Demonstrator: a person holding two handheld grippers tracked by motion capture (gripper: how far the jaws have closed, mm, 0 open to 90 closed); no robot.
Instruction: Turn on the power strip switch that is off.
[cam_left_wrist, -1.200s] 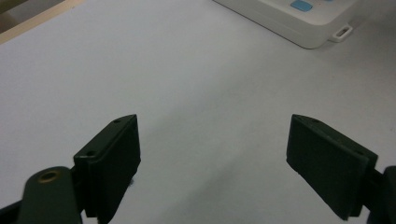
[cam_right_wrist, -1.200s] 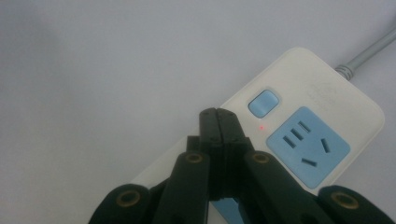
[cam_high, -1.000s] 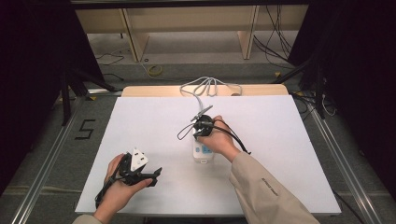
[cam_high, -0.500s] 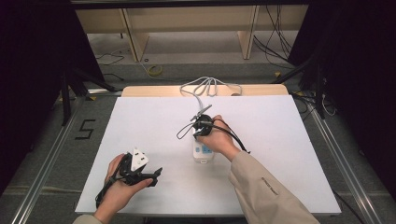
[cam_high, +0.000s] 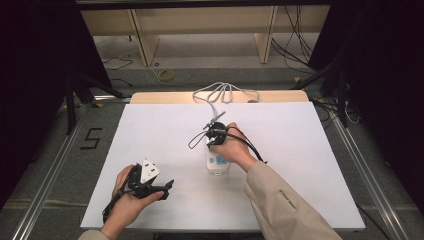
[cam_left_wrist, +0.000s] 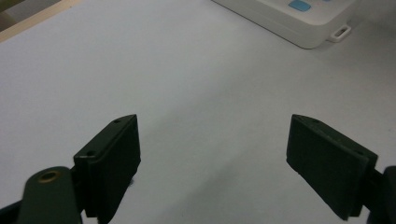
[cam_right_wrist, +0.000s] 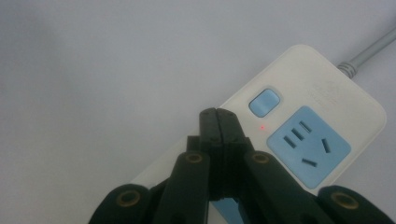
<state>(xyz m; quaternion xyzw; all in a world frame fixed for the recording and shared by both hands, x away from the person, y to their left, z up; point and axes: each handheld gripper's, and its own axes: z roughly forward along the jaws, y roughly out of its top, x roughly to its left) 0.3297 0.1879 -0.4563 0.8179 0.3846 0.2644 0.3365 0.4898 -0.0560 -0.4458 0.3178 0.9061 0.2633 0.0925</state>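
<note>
Power strip (cam_right_wrist: 299, 140), counter (cam_high: 310, 150): right hand-held gripper (cam_right_wrist: 218, 116) fully closed, empty, tips beside blue switch (cam_right_wrist: 264, 101); slipping misses it. Left hand-held gripper (cam_left_wrist: 212, 154) wide open, empty.

Observed bare white table (cam_high: 320, 150) right of and in front of the power strip (cam_high: 217, 165); passage open there. Noted open surface between left gripper (cam_high: 162, 189), jaws apart, and strip. Found the strip's grey cable (cam_high: 222, 92) looped at the far edge, obstructing approach there. Right gripper (cam_right_wrist: 217, 114), jaws together, occupied space above the strip.
</note>
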